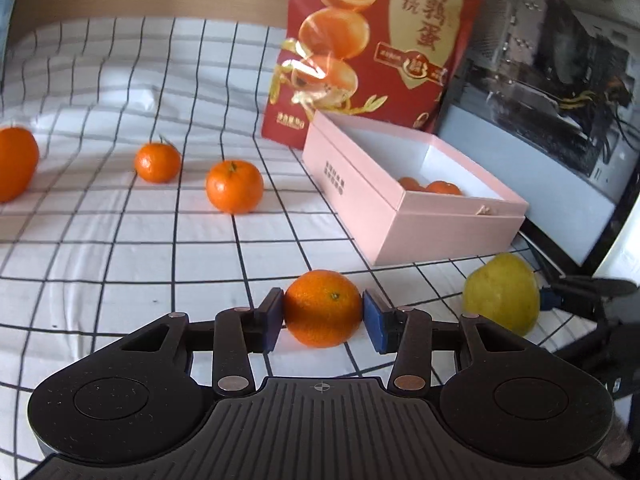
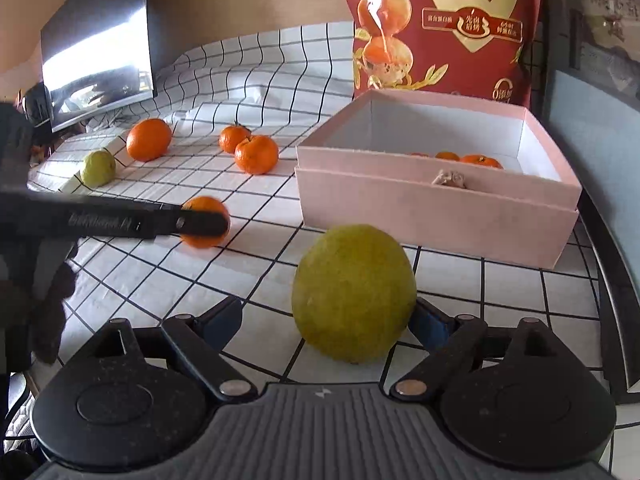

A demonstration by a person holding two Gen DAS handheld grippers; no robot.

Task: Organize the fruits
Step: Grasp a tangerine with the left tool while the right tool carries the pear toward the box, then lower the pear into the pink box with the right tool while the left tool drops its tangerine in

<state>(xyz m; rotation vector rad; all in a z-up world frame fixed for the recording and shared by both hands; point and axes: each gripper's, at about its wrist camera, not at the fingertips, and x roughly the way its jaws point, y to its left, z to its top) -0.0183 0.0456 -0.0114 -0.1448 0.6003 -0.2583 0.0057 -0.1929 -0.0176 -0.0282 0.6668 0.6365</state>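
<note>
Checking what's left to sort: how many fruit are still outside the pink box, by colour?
Orange fruit: 4
Yellow-green fruit: 2
Total: 6

A wrinkled checked cloth [image 1: 120,240] covers the desk. The pink box [image 2: 440,216] looks like matt cardboard; the red bag [image 1: 380,40] is glossy; the tangerine [image 1: 322,308] has dimpled skin.

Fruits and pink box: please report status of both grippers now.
Left gripper shut on mandarin. Right gripper open, yellow-green fruit between its fingers, left pad clear. Pink box holds some mandarins; path clear.
</note>
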